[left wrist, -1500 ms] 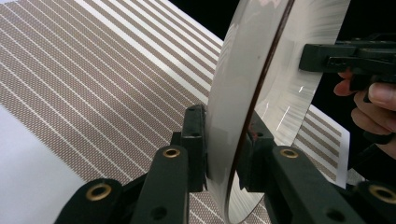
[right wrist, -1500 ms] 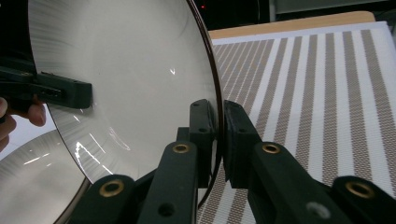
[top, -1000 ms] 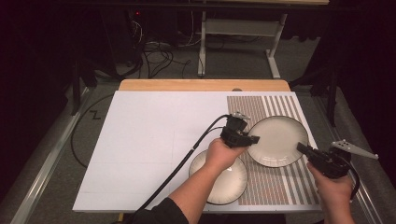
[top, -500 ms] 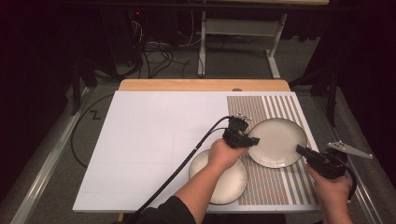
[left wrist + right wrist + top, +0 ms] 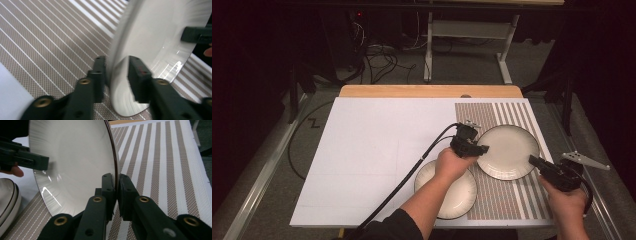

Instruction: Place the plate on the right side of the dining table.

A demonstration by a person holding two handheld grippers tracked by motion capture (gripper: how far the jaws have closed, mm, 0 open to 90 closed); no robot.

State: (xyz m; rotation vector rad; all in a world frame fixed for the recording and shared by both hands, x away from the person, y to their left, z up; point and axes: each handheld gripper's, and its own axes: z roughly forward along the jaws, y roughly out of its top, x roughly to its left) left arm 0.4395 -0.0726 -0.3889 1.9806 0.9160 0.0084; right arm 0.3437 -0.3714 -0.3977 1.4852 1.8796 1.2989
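At the left of the worktop (image 5: 362, 150) lies bare white board, and nearer the middle a second plate (image 5: 447, 187) rests flat under the person's left forearm, well behind the fingers of the left gripper (image 5: 477, 149). That gripper reaches over the near-left rim of the cream plate (image 5: 508, 151), which sits on the striped mat (image 5: 512, 200); in the left gripper view its fingers (image 5: 99, 75) straddle the rim (image 5: 113, 82), one under the outer side and one inside the bowl, with a visible gap on the inner side, so they stand narrow around it but, as I judge, not yet clamped. At the far right, the right gripper (image 5: 537, 162) takes the opposite edge: in the right gripper view its fingers (image 5: 108, 192) are pressed on the dark rim (image 5: 115, 170) from both sides, holding the plate. The step in hand looks like a two-sided lift. To do it well, the left fingers should close fully on the rim before any rise, both hands should then lift together and level so the plate does not pivot on one grip, and the path should clear the neighbouring plate beside the left fingers.
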